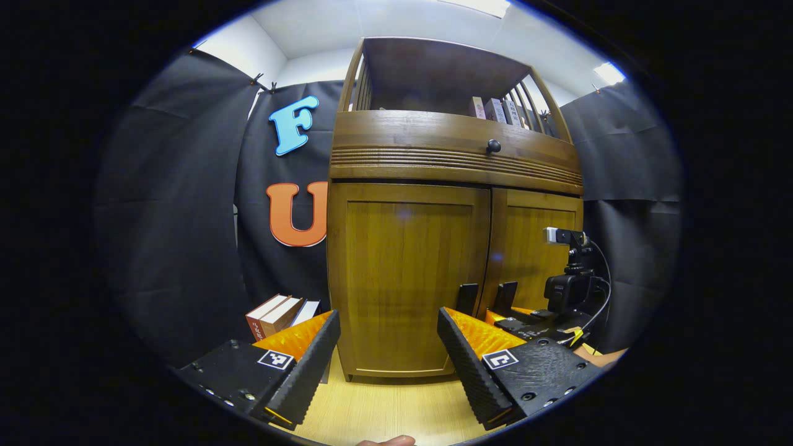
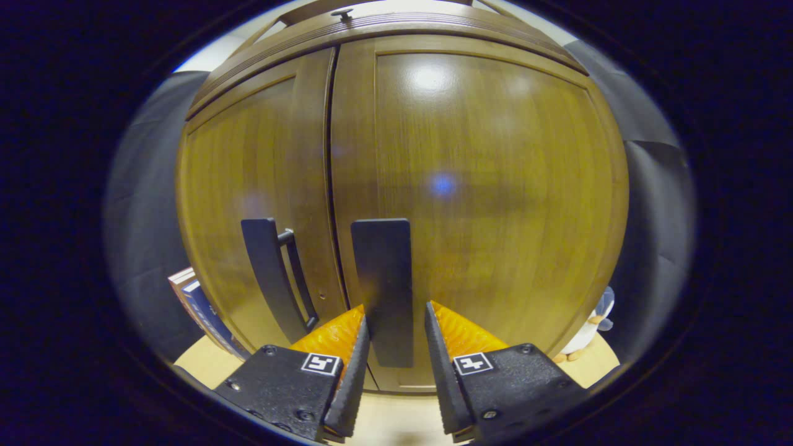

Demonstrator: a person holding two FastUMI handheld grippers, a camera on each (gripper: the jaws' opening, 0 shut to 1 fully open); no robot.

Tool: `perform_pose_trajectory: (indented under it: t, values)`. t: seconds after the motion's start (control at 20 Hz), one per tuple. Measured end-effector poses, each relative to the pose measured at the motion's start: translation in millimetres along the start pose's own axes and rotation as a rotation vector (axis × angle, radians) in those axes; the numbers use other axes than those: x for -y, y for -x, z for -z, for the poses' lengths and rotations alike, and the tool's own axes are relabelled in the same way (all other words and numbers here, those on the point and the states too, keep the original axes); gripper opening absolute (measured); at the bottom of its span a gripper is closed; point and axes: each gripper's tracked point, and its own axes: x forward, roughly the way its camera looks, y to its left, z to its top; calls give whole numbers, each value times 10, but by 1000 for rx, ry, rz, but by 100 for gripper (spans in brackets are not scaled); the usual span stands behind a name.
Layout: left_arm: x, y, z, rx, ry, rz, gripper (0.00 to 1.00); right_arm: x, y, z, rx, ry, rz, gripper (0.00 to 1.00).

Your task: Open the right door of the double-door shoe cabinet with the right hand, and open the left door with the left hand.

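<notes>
The wooden shoe cabinet (image 1: 455, 167) stands with both doors closed. My left gripper (image 1: 389, 331) is open, hanging a little way in front of the left door (image 1: 403, 272) with nothing between its fingers. The left door's black handle (image 1: 466, 298) is ahead and to the right of it. My right gripper (image 2: 395, 337) is open, close to the right door (image 2: 495, 186). It straddles the lower end of that door's black bar handle (image 2: 383, 285); a small gap shows at the right finger (image 2: 441, 353). The left door's handle (image 2: 272, 279) sits just beside it. In the left gripper view the right gripper (image 1: 507, 314) is at the right handle.
The cabinet stands on a light wooden tabletop (image 1: 384, 409). Books (image 1: 279, 313) lean to its left and more books (image 1: 495, 110) stand on its open top shelf. A drawer knob (image 1: 493, 146) sits above the doors. A penguin toy (image 2: 588, 328) stands right of the cabinet.
</notes>
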Motion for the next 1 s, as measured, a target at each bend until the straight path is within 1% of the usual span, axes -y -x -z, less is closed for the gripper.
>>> perform_pose_trajectory:
  t: [0.05,0.2,0.25,0.35,0.4,0.65,1.0]
  values:
    - [-5,4,4,-2,-1,-2,95,10,-15,9,3,0,9,51]
    - [-10,19,19,-8,3,-8,95,-10,-19,9,6,4,18,49]
    - [-6,29,34,-15,9,-7,95,-37,-24,9,3,2,9,47]
    - [13,52,51,-25,16,-1,94,-36,-24,10,12,1,7,37]
    - [18,60,48,-26,15,0,94,-40,-24,3,13,-4,3,36]
    - [63,27,73,-21,1,11,94,-40,14,13,15,-8,-2,31]
    - [327,-80,122,-33,-14,63,94,-16,219,69,17,4,-30,29]
